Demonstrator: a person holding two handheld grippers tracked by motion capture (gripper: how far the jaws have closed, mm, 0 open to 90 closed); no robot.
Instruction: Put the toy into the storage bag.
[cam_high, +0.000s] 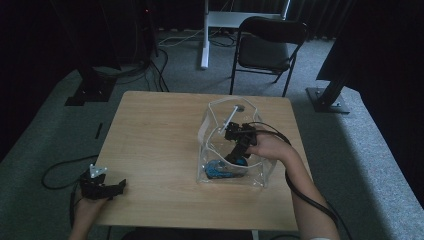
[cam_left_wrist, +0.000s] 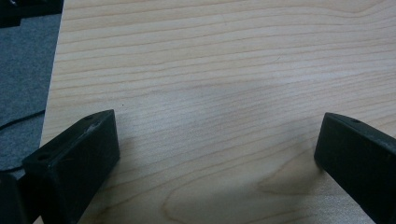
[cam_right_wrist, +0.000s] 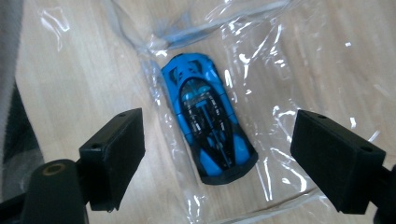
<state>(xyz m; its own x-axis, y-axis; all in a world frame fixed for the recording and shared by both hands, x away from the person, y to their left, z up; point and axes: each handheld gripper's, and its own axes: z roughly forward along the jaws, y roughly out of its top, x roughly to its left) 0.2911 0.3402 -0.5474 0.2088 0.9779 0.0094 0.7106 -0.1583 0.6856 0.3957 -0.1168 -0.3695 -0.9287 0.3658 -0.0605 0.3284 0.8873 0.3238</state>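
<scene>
A clear plastic bag (cam_high: 215, 120) stands open on the wooden table (cam_high: 150, 135), right of centre. A blue toy car (cam_high: 220, 170) lies on the bag's floor near its front left corner. In the right gripper view the blue toy car (cam_right_wrist: 208, 116) lies flat below, between the two wide-apart jaws and free of both. My right gripper (cam_high: 239, 152) reaches down into the bag from above and is open (cam_right_wrist: 217, 154). My left gripper (cam_high: 112, 189) rests at the table's front left corner, open (cam_left_wrist: 217, 154), with bare wood between its jaws.
A black folding chair (cam_high: 265, 47) stands behind the table, and a white desk leg (cam_high: 205, 35) beyond it. Black stands (cam_high: 90, 85) and cables (cam_high: 60, 170) sit on the grey carpet around the table.
</scene>
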